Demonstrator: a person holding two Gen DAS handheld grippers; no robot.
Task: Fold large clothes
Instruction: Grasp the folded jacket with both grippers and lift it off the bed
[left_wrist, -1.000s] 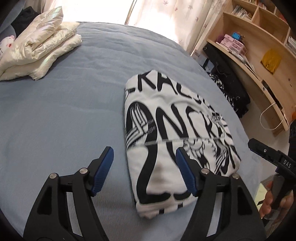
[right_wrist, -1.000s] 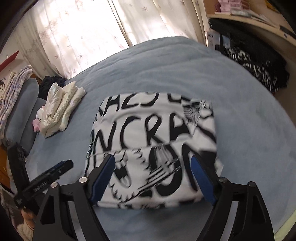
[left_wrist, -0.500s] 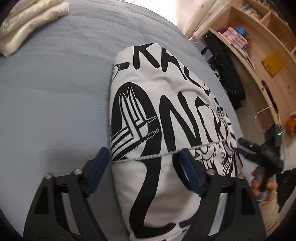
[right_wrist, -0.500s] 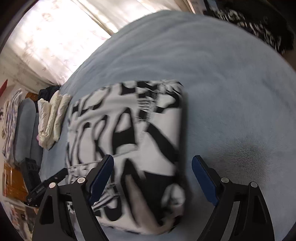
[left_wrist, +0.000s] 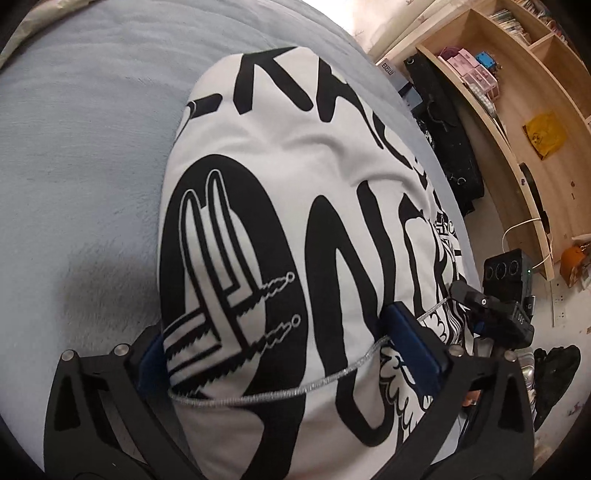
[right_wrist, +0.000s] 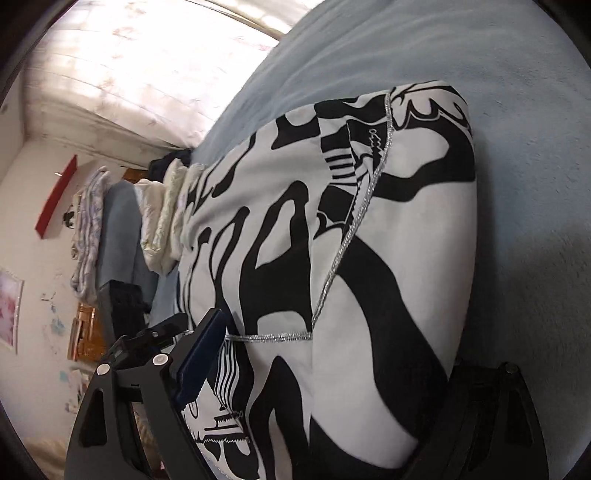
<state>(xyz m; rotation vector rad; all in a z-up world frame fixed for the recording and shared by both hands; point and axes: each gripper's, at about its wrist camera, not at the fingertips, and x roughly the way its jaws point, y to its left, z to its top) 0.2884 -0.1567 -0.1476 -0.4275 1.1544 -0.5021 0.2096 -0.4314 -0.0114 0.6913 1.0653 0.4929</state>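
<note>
Folded black-and-white printed garment (left_wrist: 295, 229), soft, silver-stitched, lying on a blue fleecy bed (left_wrist: 81, 140) with open cover all around. Left gripper (left_wrist: 291, 343) straddling its near corner, jaws opening; right gripper (right_wrist: 332, 365) likewise astride, widening. Wooden shelves (left_wrist: 524, 110) beyond the bed edge.

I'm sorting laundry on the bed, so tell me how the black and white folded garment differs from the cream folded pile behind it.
The black and white garment carries bold black lettering and a silver stitched seam; the cream pile is plain and pale. The printed one lies between both grippers' open fingers at the near end, while the cream pile sits untouched at the far end of the blue bed. Both are folded and resting on that bed.
</note>
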